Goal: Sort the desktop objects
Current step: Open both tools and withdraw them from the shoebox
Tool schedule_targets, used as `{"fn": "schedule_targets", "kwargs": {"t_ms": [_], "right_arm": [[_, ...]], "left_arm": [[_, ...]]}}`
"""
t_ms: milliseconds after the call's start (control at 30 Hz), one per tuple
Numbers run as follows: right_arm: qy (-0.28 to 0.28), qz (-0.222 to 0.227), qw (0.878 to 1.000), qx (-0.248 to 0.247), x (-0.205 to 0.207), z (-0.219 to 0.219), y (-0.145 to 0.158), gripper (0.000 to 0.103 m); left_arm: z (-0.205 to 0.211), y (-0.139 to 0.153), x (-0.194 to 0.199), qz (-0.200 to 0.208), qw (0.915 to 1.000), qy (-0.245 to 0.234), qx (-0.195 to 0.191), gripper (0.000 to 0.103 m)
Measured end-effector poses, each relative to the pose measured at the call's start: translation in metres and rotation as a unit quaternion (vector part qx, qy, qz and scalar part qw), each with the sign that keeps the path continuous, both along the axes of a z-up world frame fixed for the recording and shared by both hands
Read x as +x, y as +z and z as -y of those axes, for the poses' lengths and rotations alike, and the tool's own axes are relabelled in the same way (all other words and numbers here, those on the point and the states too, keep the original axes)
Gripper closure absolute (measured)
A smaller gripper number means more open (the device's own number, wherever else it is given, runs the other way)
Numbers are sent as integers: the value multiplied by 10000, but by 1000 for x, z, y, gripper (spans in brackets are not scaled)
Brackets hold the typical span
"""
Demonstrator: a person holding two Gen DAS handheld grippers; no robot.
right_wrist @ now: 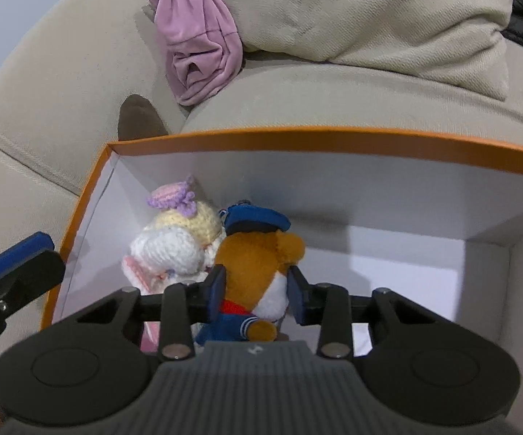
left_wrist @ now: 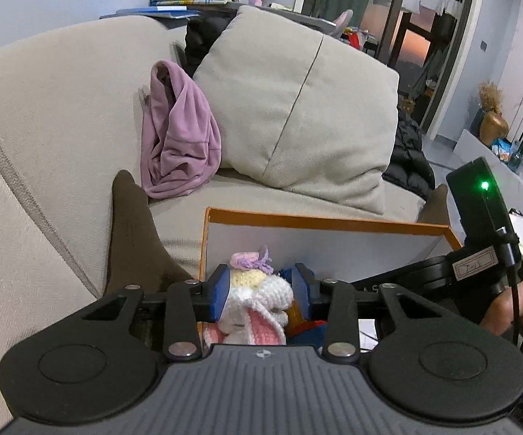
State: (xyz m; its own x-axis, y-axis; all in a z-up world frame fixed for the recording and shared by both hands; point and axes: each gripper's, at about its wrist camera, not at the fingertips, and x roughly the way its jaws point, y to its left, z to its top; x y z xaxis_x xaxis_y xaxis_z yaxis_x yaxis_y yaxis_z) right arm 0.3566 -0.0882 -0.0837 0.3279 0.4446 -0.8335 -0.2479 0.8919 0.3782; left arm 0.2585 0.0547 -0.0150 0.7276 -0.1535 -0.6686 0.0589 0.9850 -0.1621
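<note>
An orange-rimmed box (left_wrist: 319,222) with white inner walls stands on the sofa; it also shows in the right wrist view (right_wrist: 297,137). My left gripper (left_wrist: 263,291) is shut on a white crocheted bunny doll (left_wrist: 261,290) with a lilac bow, held over the box. In the right wrist view the bunny doll (right_wrist: 178,243) sits at the box's left side. My right gripper (right_wrist: 256,295) is shut on a brown plush bear (right_wrist: 258,253) in a blue cap and sailor suit, inside the box beside the bunny. A left fingertip (right_wrist: 22,252) shows at the left.
A pink cloth (left_wrist: 180,134) lies crumpled against the beige sofa back (left_wrist: 62,108), next to a large beige cushion (left_wrist: 297,108). A dark sock-like item (left_wrist: 134,232) lies left of the box. A black jacket (left_wrist: 408,159) lies at the right.
</note>
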Motion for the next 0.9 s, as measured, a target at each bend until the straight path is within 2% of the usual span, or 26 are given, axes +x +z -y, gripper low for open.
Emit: {"fn": "schedule_targets", "kwargs": {"t_ms": [133, 267, 433, 567, 667, 767, 833, 900], "right_arm": [[25, 177, 9998, -115, -6, 5, 11, 59], [135, 704, 9974, -20, -36, 16, 43, 59], [63, 1621, 9864, 269, -102, 46, 88, 59], [-231, 2131, 9756, 471, -160, 90, 110, 59], [-436, 2199, 9731, 530, -196, 119, 113, 59], [-683, 2143, 9737, 377, -226, 139, 103, 59], [-886, 1948, 9767, 152, -242, 148, 89, 59], [-1035, 1681, 9803, -70, -253, 154, 69, 63]], "left_arm": [[6, 9, -10, 16, 9999, -113, 79, 60], [17, 29, -35, 136, 9992, -369, 87, 60], [37, 49, -81, 221, 9961, -860, 5, 59], [58, 46, -118, 97, 9915, -1297, -48, 54], [81, 31, -138, -58, 9859, -1669, 63, 52], [105, 8, -153, -304, 9796, -1976, 213, 47], [117, -7, -159, -493, 9748, -2165, 204, 38], [128, -21, -163, -655, 9715, -2268, 205, 36]]}}
